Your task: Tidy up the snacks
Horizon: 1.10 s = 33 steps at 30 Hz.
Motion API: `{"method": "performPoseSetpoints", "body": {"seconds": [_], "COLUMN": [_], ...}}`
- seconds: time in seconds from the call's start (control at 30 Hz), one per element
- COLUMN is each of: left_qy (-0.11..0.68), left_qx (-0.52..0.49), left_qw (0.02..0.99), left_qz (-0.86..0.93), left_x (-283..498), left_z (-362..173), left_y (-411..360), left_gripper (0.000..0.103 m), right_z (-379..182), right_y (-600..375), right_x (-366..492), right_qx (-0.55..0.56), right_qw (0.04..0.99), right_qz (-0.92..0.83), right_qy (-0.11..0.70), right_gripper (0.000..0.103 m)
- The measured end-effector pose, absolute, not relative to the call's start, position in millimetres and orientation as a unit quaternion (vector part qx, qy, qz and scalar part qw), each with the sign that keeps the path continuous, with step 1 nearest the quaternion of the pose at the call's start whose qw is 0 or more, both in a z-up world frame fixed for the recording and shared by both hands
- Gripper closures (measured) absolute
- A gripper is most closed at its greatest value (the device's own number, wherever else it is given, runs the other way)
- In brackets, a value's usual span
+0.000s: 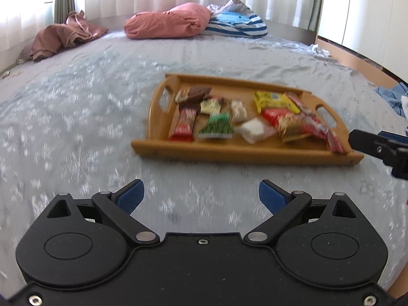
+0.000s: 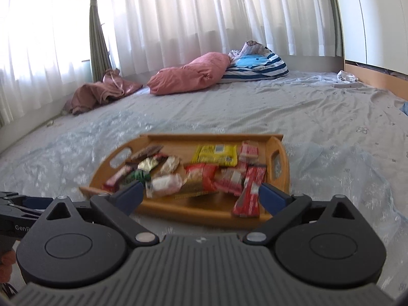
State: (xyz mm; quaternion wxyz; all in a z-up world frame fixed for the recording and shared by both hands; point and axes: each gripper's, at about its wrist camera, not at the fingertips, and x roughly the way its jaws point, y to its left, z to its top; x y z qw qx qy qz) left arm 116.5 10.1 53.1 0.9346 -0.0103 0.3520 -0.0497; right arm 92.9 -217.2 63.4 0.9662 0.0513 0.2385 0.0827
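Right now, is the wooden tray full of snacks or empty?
Nearly full. The wooden tray on the bed holds many wrapped snacks lying flat, like the yellow packet; little bare wood shows.

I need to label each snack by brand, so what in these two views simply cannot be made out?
- Wrapper print on the snacks: motion blur smears it in both wrist views.
- Near rim of the wooden tray: partly covered by the right gripper in its own view.
- Right gripper in the left wrist view: cut off by the right edge.
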Motion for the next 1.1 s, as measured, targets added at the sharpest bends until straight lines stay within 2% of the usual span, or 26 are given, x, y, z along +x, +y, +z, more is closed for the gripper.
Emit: {"method": "performPoseSetpoints", "body": {"seconds": [0.33,0.53,0.7,0.9,1.1], "left_qy": [0.362,0.355,0.348,0.350,0.349], "left_qx": [-0.004,-0.002,0.008,-0.001,-0.001], "left_qw": [0.932,0.934,0.937,0.937,0.937], "left_qz": [-0.030,-0.025,-0.022,-0.022,-0.022], "left_x": [117.1,121.3,122.3,124.6,124.9], "left_z": [12.4,4.6,-0.9,-3.1,-3.9], "left_y": [3.2,2.5,-1.2,-0.4,0.0], "left_gripper": [0.006,0.002,0.000,0.000,0.000], "right_z": [14.3,-6.4,-16.0,-22.0,-21.7], "right_y": [-203.8,-205.8,-209.2,-194.6,-194.6], "right_x": [90.2,95.7,99.3,97.6,96.3], "right_qx": [0.026,0.029,0.043,-0.006,-0.005], "right_qw": [0.958,0.952,0.949,0.950,0.952], "right_qz": [0.077,0.061,0.061,0.056,0.055], "right_qy": [0.276,0.297,0.307,0.306,0.302], "right_gripper": [0.000,0.000,0.000,0.000,0.000]}}
